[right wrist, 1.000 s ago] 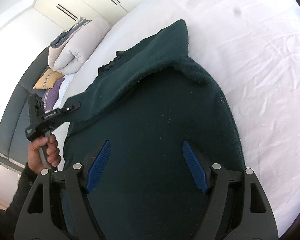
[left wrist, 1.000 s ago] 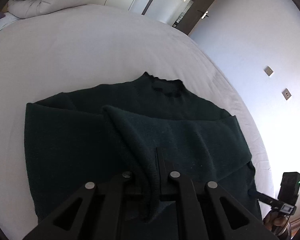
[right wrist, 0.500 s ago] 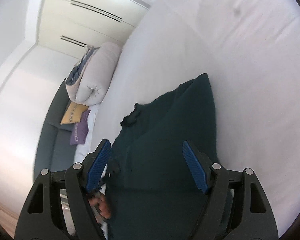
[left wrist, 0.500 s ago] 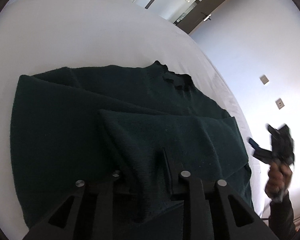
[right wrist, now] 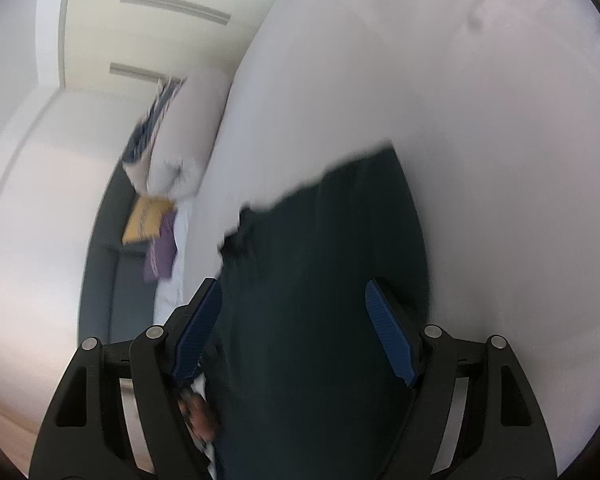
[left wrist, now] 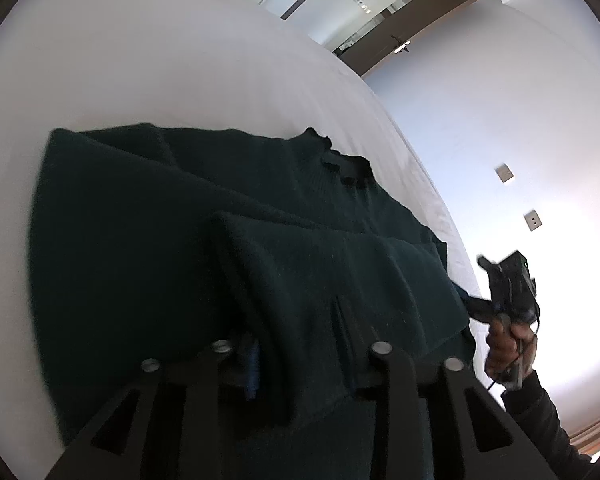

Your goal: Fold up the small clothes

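Note:
A dark green sweater (left wrist: pixel 140 240) lies flat on the white bed (left wrist: pixel 180 60), neck away from me, with one sleeve folded across its body. My left gripper (left wrist: pixel 296 344) is low over the near hem and its jaws are opening; the folded sleeve end still lies between them and a blue pad (left wrist: pixel 252 364) shows beside the cloth. My right gripper (right wrist: pixel 296 328) stands open above the sweater (right wrist: pixel 320 260) with nothing in it; the right wrist view is blurred. In the left wrist view the right gripper (left wrist: pixel 478 284) hovers at the sweater's right edge, held by a hand (left wrist: pixel 508 344).
A rolled duvet (right wrist: pixel 184 148), a yellow cushion (right wrist: pixel 146 220) and a purple one (right wrist: pixel 162 252) sit at the head of the bed (right wrist: pixel 460 120). Wardrobe doors (right wrist: pixel 140 32) stand behind. A dark door (left wrist: pixel 400 40) and wall sockets (left wrist: pixel 504 173) are on the right.
The left jaws have parted around the sleeve end they were clamping, and that gripper sank slightly. The right gripper swung off the sweater's middle toward its side edge, still open.

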The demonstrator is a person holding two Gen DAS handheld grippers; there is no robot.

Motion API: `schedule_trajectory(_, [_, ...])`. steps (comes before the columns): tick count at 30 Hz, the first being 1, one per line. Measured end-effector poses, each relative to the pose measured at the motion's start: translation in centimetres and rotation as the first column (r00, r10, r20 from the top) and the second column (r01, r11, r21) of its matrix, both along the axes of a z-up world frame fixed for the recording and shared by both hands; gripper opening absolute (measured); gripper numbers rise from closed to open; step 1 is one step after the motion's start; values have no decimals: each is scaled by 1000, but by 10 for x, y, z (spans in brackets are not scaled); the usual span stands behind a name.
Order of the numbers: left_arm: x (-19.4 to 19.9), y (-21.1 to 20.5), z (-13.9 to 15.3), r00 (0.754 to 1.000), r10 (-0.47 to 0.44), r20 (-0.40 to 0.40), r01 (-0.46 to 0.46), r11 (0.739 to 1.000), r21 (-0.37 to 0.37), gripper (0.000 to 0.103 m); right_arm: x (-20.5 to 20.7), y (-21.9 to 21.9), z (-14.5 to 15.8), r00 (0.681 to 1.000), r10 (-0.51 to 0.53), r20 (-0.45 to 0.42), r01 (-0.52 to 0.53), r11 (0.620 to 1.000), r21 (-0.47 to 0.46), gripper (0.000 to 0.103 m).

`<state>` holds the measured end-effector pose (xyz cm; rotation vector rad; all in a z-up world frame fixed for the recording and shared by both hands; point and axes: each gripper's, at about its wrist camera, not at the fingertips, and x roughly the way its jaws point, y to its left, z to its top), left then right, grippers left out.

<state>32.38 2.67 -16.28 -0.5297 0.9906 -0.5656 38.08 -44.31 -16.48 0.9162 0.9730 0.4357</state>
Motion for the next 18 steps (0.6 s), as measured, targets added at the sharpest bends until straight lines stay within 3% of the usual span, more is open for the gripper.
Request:
schedule_trajectory(4, [-16, 7, 10, 1000, 17, 6, -18, 997, 80, 42, -43, 10, -1, 999, 50, -2, -50, 999, 9, 73])
schedule_trajectory(6, [-31, 14, 20, 999, 40, 22, -42, 991, 128, 58, -71, 7, 0, 999, 40, 3, -40, 999, 16, 74])
schedule_trajectory(9, [-75, 32, 38, 994, 92, 60, -102, 974, 204, 73, -121, 3, 7, 1000, 13, -4, -13, 1000, -24, 74])
schedule_trajectory(15, [-179, 60, 38, 995, 101, -1, -98, 970, 223, 76, -235, -5, 29, 1000, 5, 25, -2, 991, -137, 74])
schedule_trajectory(18, [-232, 72, 25, 991, 110, -76, -94, 978, 185, 76, -292, -16, 26, 1000, -14, 6, 15, 983, -183, 74])
